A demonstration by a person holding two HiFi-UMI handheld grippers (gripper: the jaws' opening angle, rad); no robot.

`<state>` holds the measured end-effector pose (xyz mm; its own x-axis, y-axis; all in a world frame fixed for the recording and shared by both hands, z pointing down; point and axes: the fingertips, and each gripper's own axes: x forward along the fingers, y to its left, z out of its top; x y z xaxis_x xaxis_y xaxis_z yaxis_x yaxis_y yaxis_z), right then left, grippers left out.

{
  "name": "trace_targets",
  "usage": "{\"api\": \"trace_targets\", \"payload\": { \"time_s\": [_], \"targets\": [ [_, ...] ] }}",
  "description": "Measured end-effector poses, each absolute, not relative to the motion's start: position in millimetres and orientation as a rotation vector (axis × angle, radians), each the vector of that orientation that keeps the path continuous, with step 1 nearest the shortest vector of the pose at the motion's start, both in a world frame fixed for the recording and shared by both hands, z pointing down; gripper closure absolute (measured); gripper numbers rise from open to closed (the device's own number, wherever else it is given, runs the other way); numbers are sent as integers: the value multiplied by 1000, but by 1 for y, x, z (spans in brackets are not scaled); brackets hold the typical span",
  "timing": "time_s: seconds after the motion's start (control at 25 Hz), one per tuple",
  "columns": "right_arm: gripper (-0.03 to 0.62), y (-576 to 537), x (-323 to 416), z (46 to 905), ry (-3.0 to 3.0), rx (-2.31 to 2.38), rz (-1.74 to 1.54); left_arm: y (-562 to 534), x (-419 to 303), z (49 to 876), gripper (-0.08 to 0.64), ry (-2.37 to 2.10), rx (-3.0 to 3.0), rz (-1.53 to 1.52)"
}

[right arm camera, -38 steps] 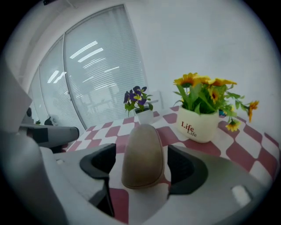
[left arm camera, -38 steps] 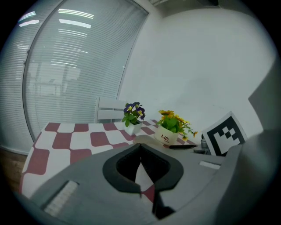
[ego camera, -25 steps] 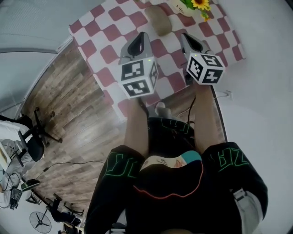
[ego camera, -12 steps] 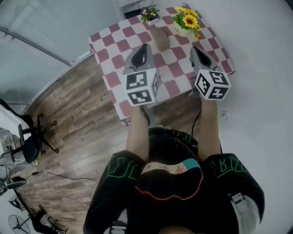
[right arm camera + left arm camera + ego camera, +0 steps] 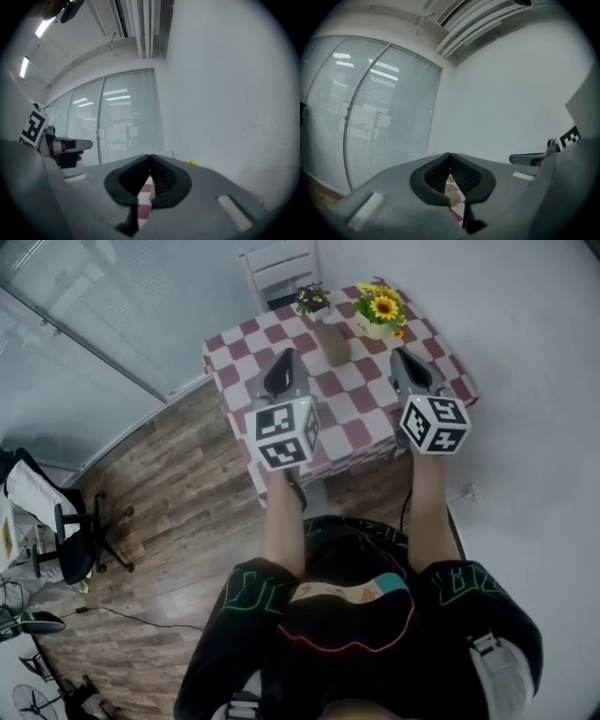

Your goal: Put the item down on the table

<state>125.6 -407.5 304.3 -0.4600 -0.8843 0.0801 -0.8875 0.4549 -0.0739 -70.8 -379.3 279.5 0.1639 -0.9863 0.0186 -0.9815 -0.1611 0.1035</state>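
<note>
A tan, rounded item (image 5: 331, 341) stands on the red-and-white checkered table (image 5: 356, 427), at its far middle, with nothing touching it. My left gripper (image 5: 284, 360) hovers over the table's near left part, short of the item, and its jaws are shut on nothing. My right gripper (image 5: 399, 356) hangs over the near right part, also shut and holding nothing. In the left gripper view the left gripper (image 5: 450, 155) has its tips together, with a strip of the checkered cloth and the tan item showing under them. The right gripper (image 5: 150, 157) looks the same in its own view.
A pot of purple flowers (image 5: 311, 298) and a pot of sunflowers (image 5: 380, 307) stand at the table's far edge. A white chair (image 5: 279, 268) is behind the table. A glass wall runs along the left, with an office chair (image 5: 66, 540) on the wooden floor.
The head view has drawn back and up, so the table looks smaller and farther. Both grippers sit nearer its near edge, farther from the tan item. Both stay shut.
</note>
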Motion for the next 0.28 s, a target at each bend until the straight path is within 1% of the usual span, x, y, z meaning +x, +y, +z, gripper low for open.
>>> {"api": "trace_targets", "payload": {
  "time_s": [0.28],
  "targets": [
    [588, -403, 123, 303, -2661, 1600, 179, -372, -67, 276, 551, -1959, 2345, -55]
  ]
}}
